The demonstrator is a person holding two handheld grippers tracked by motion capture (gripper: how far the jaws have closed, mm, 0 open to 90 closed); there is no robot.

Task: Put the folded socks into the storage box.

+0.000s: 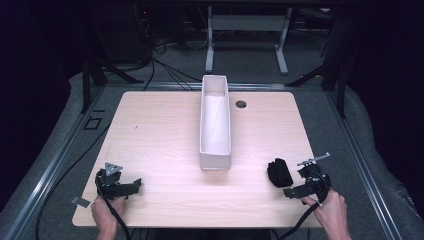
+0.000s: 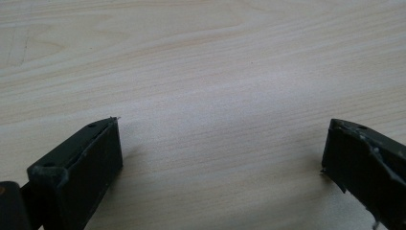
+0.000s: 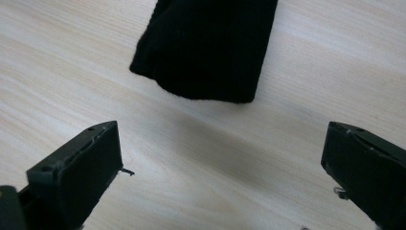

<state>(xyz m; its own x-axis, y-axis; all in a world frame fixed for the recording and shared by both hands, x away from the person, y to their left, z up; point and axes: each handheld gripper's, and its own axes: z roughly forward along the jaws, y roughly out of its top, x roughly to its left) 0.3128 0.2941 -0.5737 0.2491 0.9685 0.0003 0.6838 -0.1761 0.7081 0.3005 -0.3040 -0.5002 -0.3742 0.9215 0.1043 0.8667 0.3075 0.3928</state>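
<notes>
**Both grippers wide open, black cloth just ahead of the right one**

The right gripper (image 3: 222, 158) has its jaws spread wide with nothing but bare wood between them. It hangs low over the table (image 1: 160, 140) near the front right corner, held in the person's right hand (image 1: 330, 210). Just beyond its jaw tips lies the cloth (image 3: 206, 48), a folded black piece flat on the wood, apart from both jaws; in the high view the cloth (image 1: 279, 172) sits just left of that gripper.

The left gripper (image 2: 220, 148) is likewise spread wide and holds nothing, over bare wood near the front left corner, in the left hand (image 1: 107, 212).

A long white box (image 1: 215, 160) stands open-topped along the middle of the table, well apart from both grippers. A small round hole (image 1: 241, 104) shows in the tabletop to the right of the box's far end.
</notes>
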